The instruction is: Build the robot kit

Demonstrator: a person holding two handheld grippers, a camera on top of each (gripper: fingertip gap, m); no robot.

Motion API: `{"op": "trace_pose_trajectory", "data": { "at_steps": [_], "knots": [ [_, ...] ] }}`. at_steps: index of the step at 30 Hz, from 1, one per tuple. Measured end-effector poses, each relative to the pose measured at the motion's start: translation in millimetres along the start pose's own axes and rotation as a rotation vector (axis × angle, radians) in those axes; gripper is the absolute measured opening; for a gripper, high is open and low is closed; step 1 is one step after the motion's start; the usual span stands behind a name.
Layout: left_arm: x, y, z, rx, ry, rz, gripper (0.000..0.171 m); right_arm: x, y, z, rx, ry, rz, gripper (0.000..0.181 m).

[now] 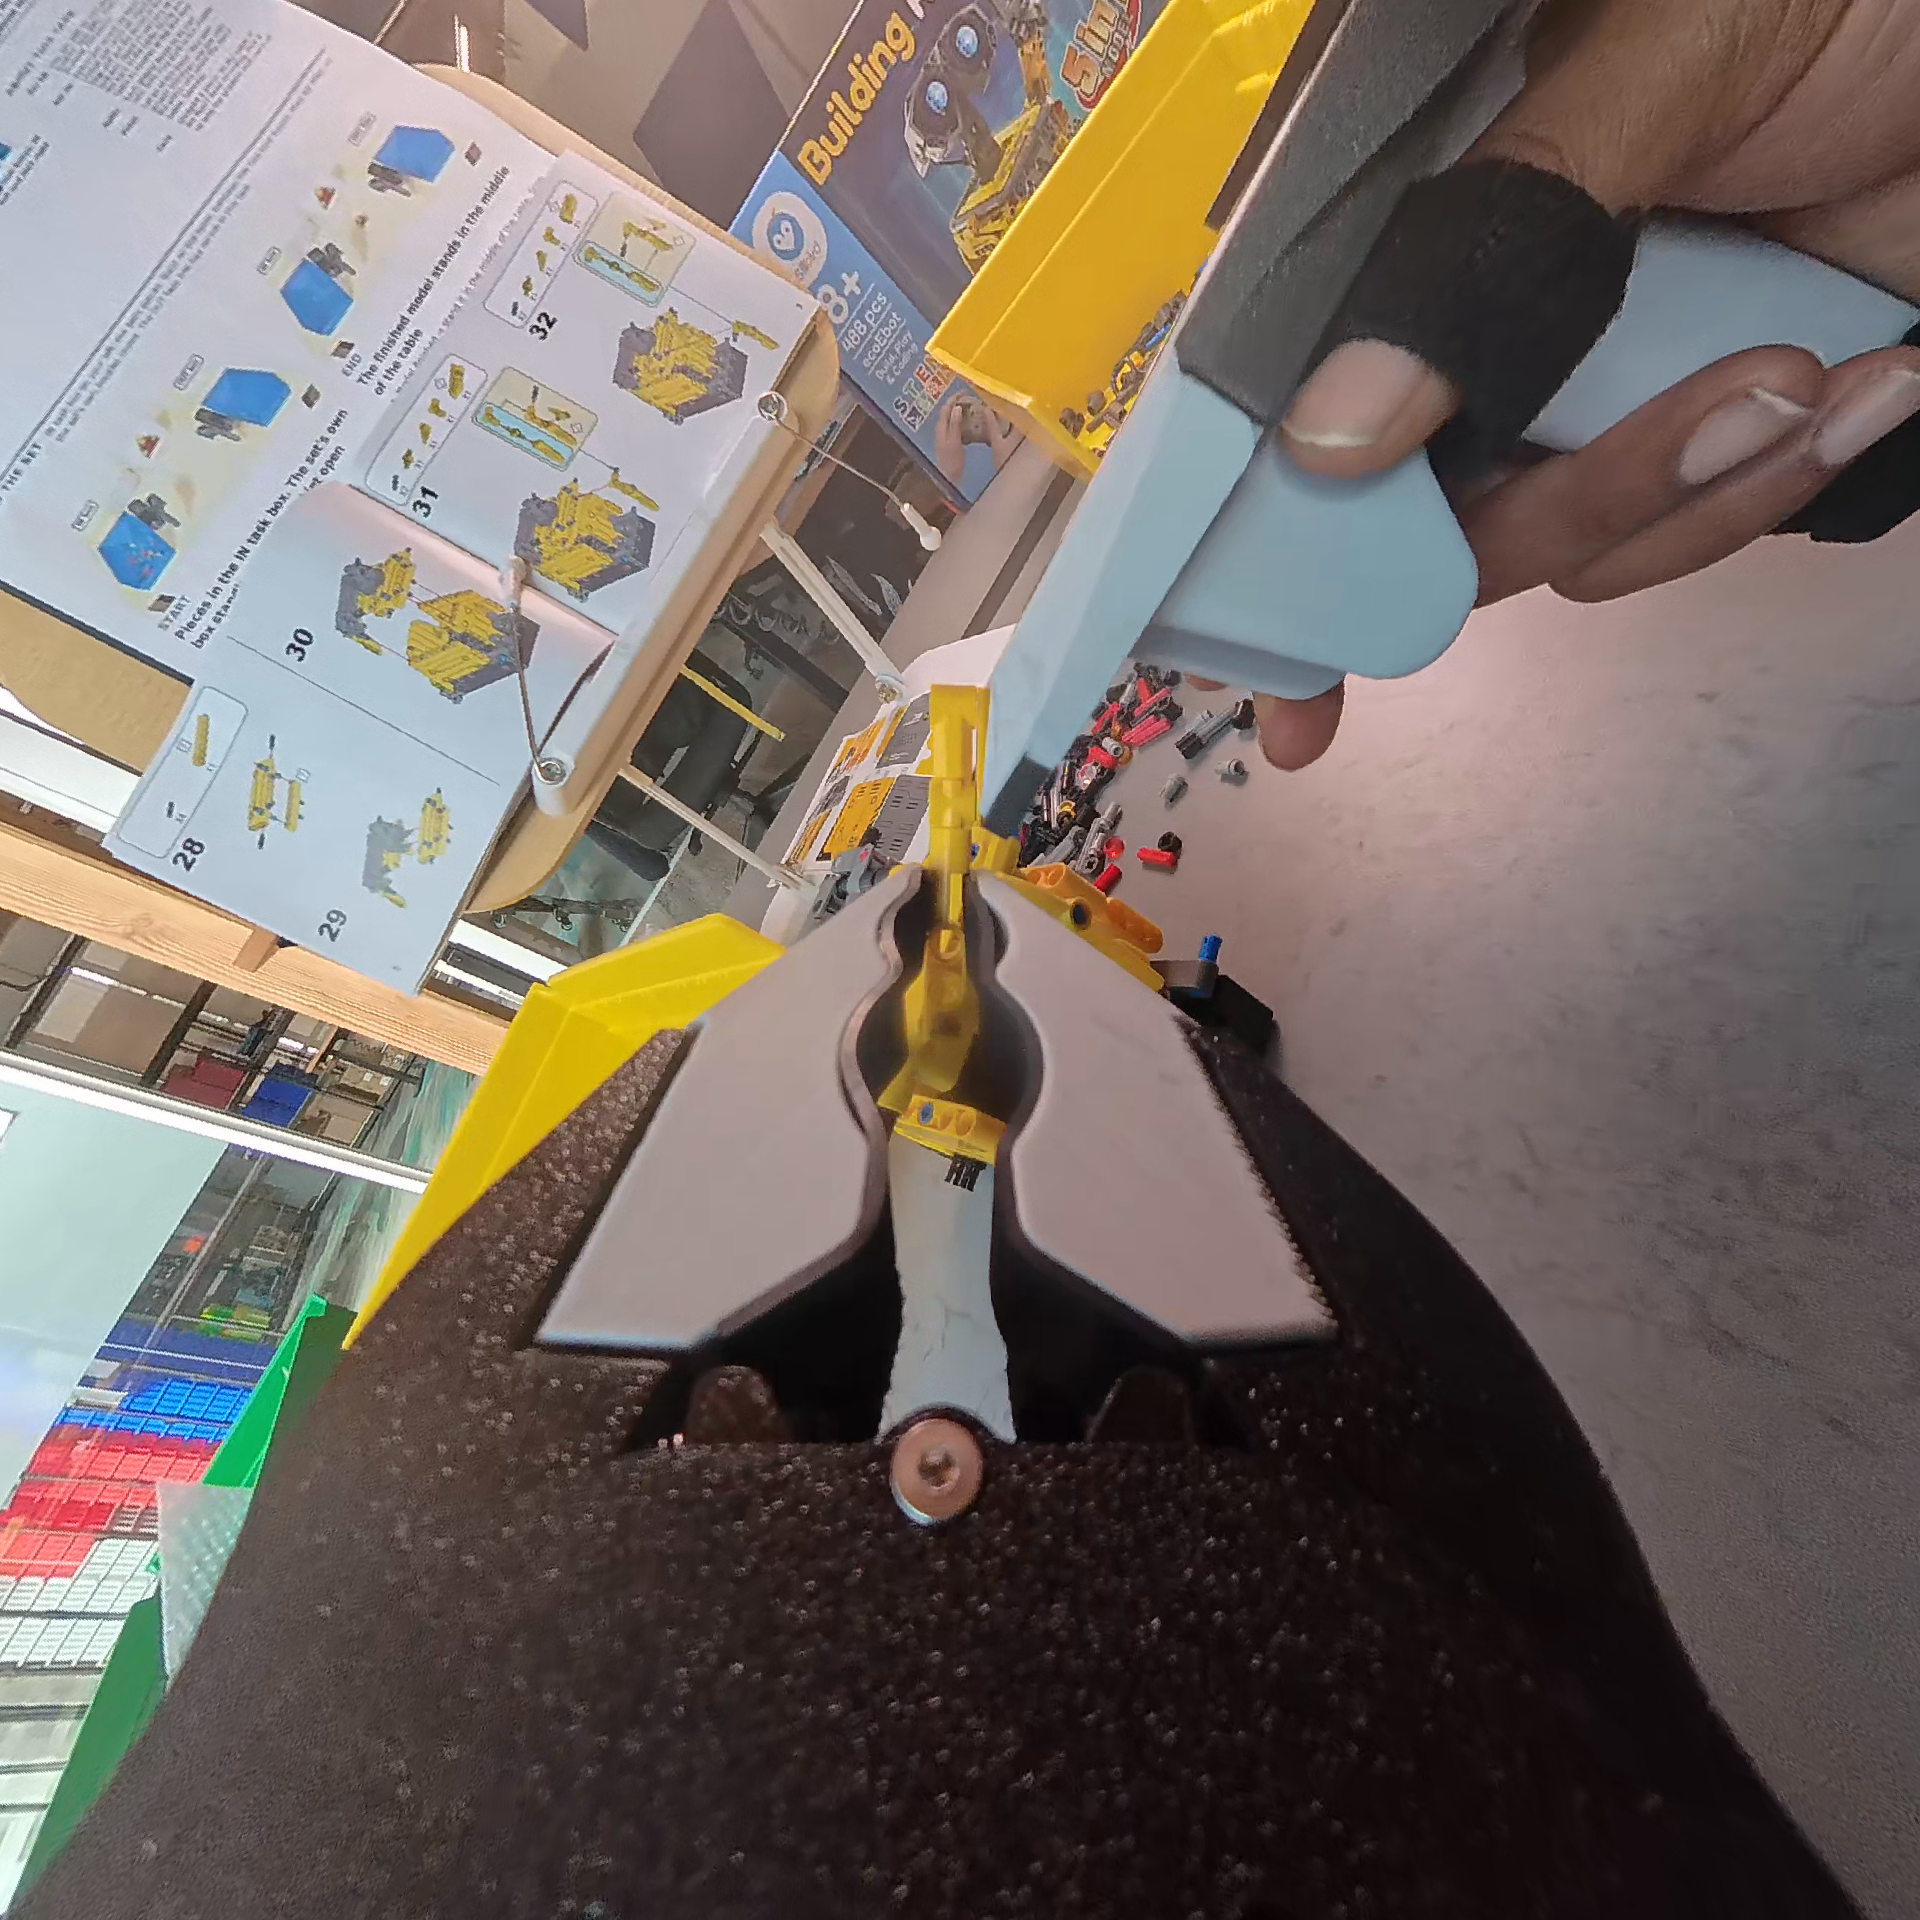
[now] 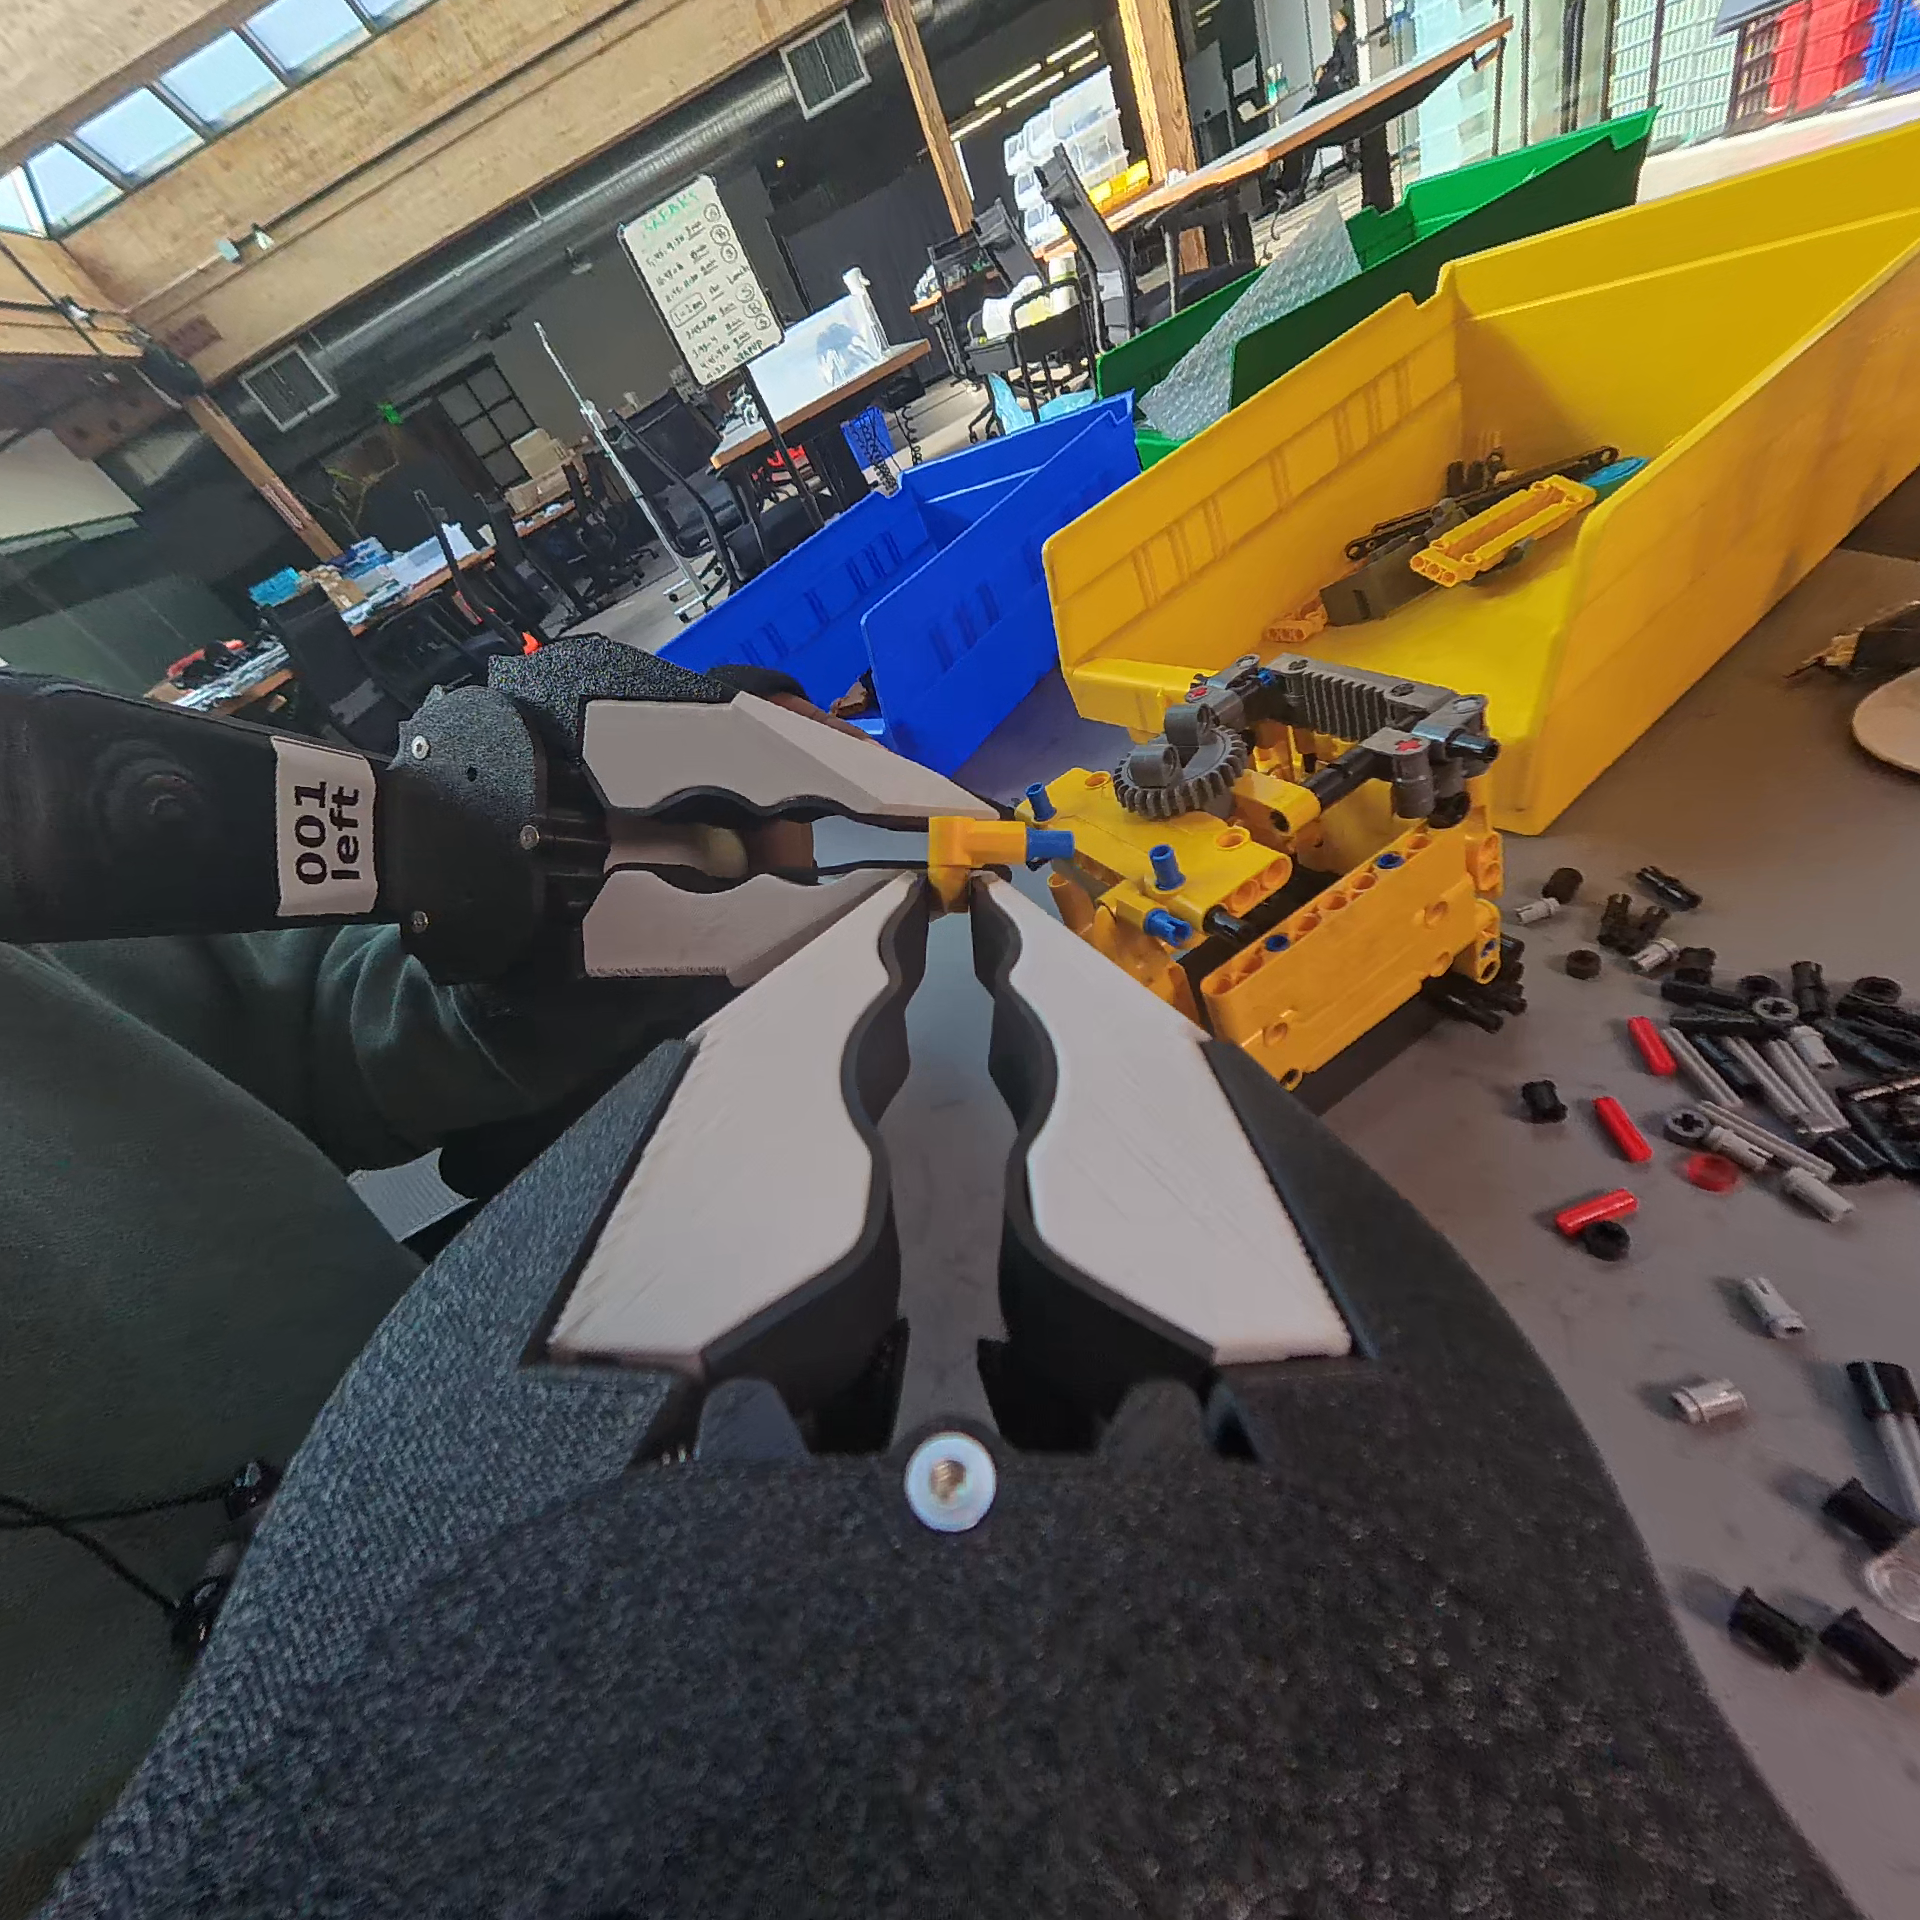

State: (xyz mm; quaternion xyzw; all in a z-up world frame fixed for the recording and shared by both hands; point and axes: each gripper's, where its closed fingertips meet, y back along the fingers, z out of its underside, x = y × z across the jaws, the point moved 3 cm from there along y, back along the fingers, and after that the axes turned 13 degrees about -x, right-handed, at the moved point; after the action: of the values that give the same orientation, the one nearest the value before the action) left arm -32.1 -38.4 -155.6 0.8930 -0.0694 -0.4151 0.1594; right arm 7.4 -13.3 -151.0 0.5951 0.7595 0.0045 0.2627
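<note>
My left gripper (image 2: 951, 831) has its fingers closed on a small yellow angled piece (image 2: 961, 844), which carries a blue pin (image 2: 1044, 844) at its far end. In the left wrist view that same yellow piece (image 1: 951, 935) runs straight down the channel between the closed fingers.

My right gripper (image 2: 948, 888) comes in from below and its tips pinch the lower stub of the same piece, so both grippers hold it at once, their tips touching or nearly so.

The piece sits just beside the near left corner of the yellow brick model (image 2: 1309, 883), which stands on the grey table (image 2: 1558, 1330) and bears a grey gear (image 2: 1179, 774) on top. Whether the blue pin is already in the model I cannot tell.

Loose black, grey and red pins (image 2: 1766, 1081) lie scattered toward the table's right edge. Behind the model stands a yellow bin (image 2: 1247, 582) holding a few parts, with a blue bin (image 2: 935, 603) to its left. An open instruction booklet (image 1: 343, 499) sits on a wooden stand at the table's far side.
</note>
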Motion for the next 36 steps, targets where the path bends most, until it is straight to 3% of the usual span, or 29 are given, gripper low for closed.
{"op": "trace_pose_trajectory", "data": {
  "at_steps": [22, 36],
  "knots": [
    [10, -4, 6, -0.013, 0.000, 0.081, 0.005, 3, -2, 11, -0.080, 0.021, 0.034, 0.006],
    [10, -7, 7, -0.071, 0.181, 0.161, 0.004, 3, -3, 15, -0.002, -0.071, 0.042, 0.006]
  ]
}}
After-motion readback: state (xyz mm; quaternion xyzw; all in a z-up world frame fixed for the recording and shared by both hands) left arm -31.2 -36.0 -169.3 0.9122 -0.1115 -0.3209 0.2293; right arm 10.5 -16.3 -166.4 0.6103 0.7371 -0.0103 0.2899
